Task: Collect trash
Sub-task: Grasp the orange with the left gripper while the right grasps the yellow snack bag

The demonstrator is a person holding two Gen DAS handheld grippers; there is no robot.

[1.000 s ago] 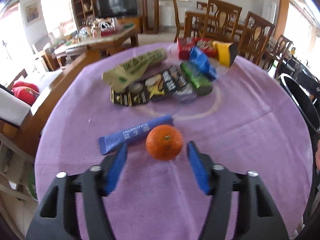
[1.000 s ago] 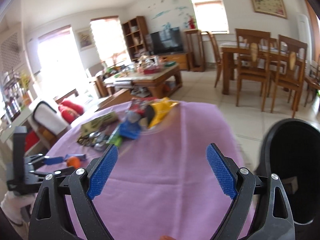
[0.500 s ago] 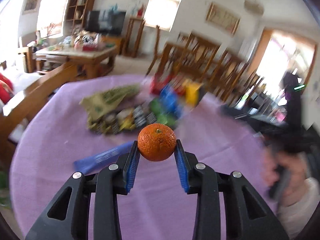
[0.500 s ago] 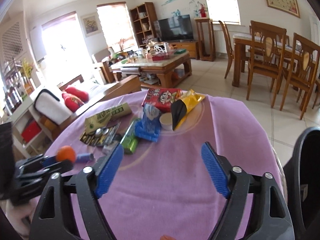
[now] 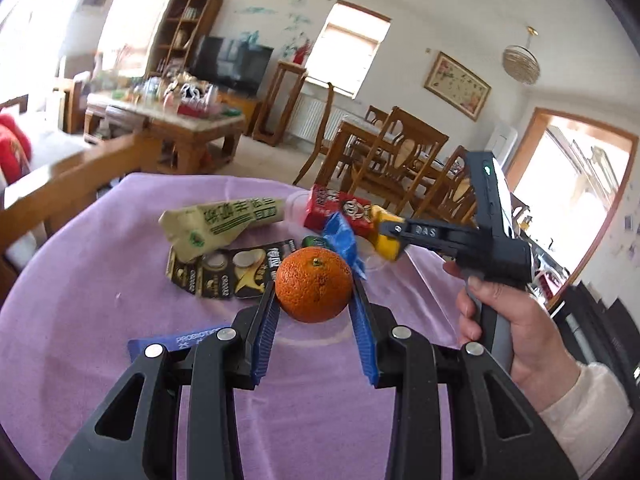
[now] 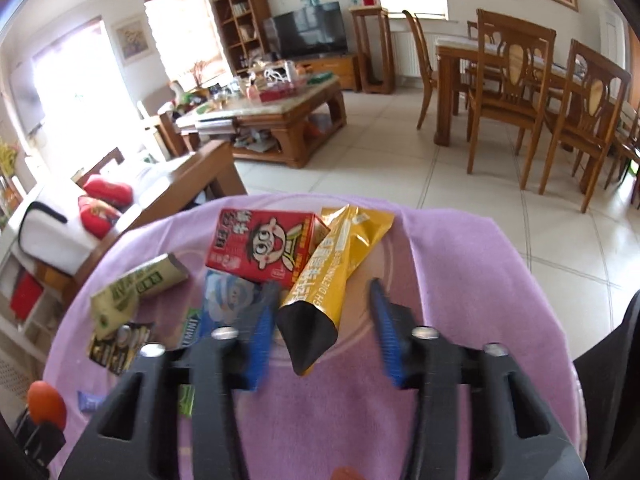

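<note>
**Orange lifted, yellow pouch between closing fingers**

The table (image 6: 460, 264), under purple cloth, carries the wrappers: a red box (image 6: 260, 246), a green bag (image 5: 218, 224), a black sachet (image 5: 228, 276), a blue strip (image 5: 180, 342). The yellow pouch (image 6: 332, 276) leans on the box. The right gripper (image 6: 324, 312) has just been closing; its fingers flank the pouch's black end, contact unclear. The left gripper (image 5: 314, 312) clamps the orange (image 5: 314, 286) above the cloth.
</note>
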